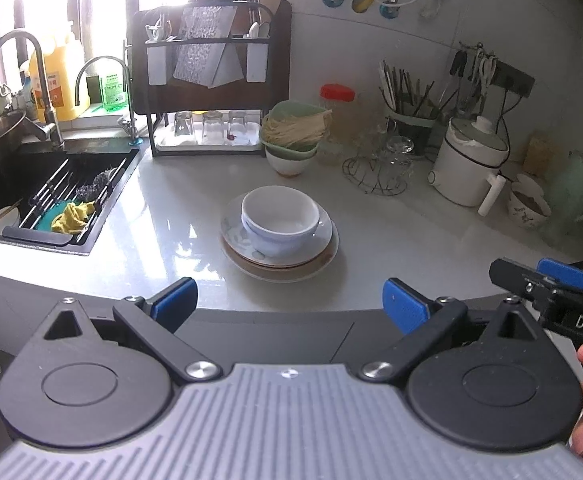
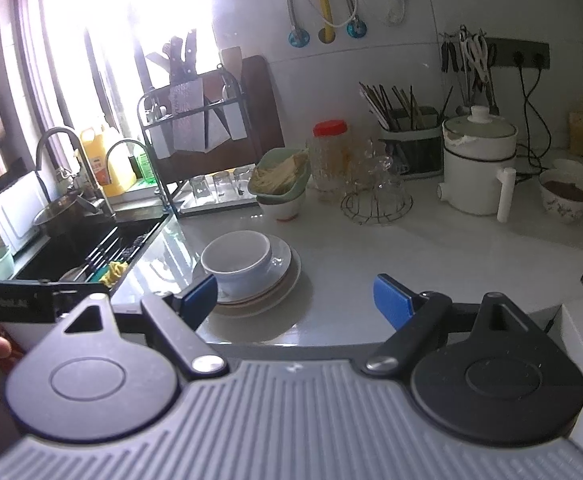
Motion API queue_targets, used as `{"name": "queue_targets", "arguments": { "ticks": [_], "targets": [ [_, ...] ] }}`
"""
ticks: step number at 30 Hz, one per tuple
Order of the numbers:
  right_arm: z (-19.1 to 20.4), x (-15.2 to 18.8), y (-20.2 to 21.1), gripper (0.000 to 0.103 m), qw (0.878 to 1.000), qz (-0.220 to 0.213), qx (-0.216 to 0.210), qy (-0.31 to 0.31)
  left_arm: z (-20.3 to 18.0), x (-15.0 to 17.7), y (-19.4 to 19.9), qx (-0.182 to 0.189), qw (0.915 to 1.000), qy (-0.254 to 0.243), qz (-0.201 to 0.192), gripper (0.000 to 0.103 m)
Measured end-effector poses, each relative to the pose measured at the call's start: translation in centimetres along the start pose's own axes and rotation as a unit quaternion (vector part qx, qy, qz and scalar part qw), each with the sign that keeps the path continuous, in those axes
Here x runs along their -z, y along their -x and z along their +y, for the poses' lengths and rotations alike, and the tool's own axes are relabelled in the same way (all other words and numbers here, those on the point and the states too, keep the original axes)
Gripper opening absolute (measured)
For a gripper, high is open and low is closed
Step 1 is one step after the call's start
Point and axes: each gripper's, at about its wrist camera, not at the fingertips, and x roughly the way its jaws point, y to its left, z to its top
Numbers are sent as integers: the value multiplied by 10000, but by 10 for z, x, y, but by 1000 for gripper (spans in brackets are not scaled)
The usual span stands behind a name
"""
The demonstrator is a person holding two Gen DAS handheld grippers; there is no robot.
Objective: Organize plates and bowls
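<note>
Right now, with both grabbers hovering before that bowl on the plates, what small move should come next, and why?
Probably ease the right gripper forward toward the white bowl. The bowl sits on top of the stack of plates, so it must come off first. Both grippers stand open and empty, and the left gripper is just as far from the stack.

Access to stacked dishes: open from the front.
Bare counter [image 1: 163,232] flanks the plate stack [image 1: 279,256]; green basket [image 1: 291,128] and wire stand [image 1: 375,172] crowd behind, sink [image 1: 31,200] left.
</note>
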Motion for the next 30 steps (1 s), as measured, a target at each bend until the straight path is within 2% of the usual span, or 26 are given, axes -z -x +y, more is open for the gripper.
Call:
{"name": "queue_targets", "arguments": {
  "ticks": [30],
  "targets": [
    [-4,8,4,86,10000,20,81,-38,-2,4,-7,-27,10000,4,84,101]
  ]
}}
